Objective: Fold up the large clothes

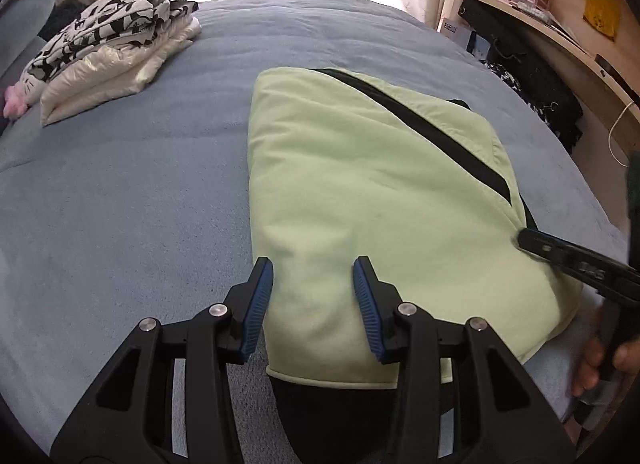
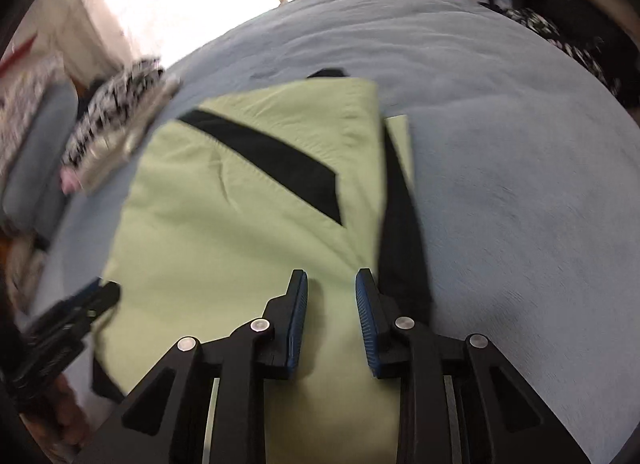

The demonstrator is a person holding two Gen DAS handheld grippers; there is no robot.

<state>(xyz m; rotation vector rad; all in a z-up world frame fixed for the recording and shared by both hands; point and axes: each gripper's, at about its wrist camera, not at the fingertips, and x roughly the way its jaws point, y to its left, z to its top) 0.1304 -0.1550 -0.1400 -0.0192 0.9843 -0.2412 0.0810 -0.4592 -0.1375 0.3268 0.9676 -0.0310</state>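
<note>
A folded pale green garment (image 1: 360, 191) lies on a blue-grey bed (image 1: 120, 203), its long axis running away from the cameras toward the bright window. A black band (image 1: 420, 119) crosses it diagonally, and black lining shows at its near edge. The fabric looks soft and matte, puffed at the folds; the bed cover is fleecy. The left claw (image 1: 313, 270) hovers over the garment's near end, jaws spread, nothing between them. The right claw (image 2: 331, 280) is likewise parted over the cloth, pinching nothing (its view is smeared by blur). A stack of folded clothes (image 1: 116, 51), black-and-white print over shiny cream, sits at the bed's far left corner. Wooden shelves (image 1: 560, 23) are cut off at right.
</note>
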